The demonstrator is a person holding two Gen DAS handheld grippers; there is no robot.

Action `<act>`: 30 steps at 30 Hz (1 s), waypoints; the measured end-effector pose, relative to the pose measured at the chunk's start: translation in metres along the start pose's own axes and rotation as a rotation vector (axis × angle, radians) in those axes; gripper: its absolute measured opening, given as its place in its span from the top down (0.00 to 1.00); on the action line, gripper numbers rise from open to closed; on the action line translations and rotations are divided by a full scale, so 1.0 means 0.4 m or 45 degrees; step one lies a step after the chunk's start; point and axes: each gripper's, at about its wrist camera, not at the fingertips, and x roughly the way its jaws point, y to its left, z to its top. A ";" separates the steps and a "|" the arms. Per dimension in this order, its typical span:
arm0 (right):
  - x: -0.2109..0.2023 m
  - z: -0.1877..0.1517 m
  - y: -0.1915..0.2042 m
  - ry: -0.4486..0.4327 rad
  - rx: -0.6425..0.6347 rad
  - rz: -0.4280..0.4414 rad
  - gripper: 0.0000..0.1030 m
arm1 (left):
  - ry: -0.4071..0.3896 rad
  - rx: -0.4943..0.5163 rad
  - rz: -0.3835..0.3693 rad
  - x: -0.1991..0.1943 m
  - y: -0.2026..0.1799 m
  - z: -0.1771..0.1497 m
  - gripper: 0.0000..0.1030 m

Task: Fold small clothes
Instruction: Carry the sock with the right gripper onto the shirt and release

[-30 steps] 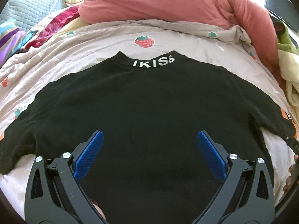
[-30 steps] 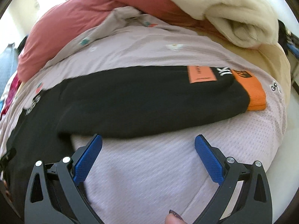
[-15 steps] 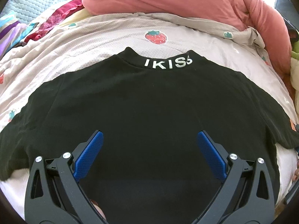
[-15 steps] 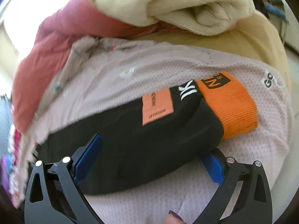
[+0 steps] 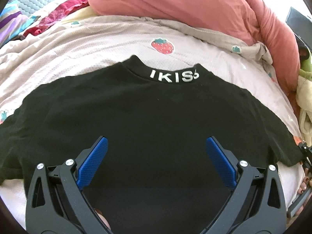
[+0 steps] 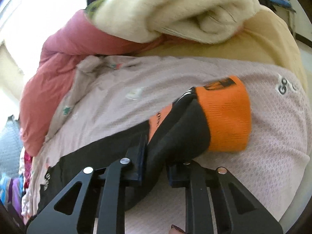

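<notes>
A black sweatshirt with white letters on its collar lies spread flat on the bed. My left gripper hovers open over its lower middle, nothing between the blue pads. In the right wrist view, the sweatshirt's sleeve ends in an orange cuff. My right gripper is closing its jaws on that sleeve just short of the cuff, and the black cloth bunches up between the pads. The right gripper also shows at the far right edge of the left wrist view.
The sweatshirt rests on a pale pink sheet printed with strawberries. A bulky pink duvet is piled behind it. A cream fleece blanket lies beyond the sleeve. Colourful clothes sit at the far left.
My right gripper went from wide open to closed on the sleeve near the orange cuff, rolling as it came in. The left gripper edged a little over the shirt and stayed open.
</notes>
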 end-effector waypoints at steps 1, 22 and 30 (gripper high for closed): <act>-0.008 -0.001 0.011 -0.010 -0.020 0.011 0.87 | -0.009 -0.001 0.007 -0.007 0.003 0.001 0.08; -0.084 -0.131 0.474 -0.010 -0.520 0.371 0.89 | -0.083 -0.153 -0.017 -0.111 0.162 0.015 0.08; -0.062 -0.230 0.635 0.053 -0.660 0.454 0.89 | -0.097 -0.278 -0.078 -0.137 0.247 0.014 0.08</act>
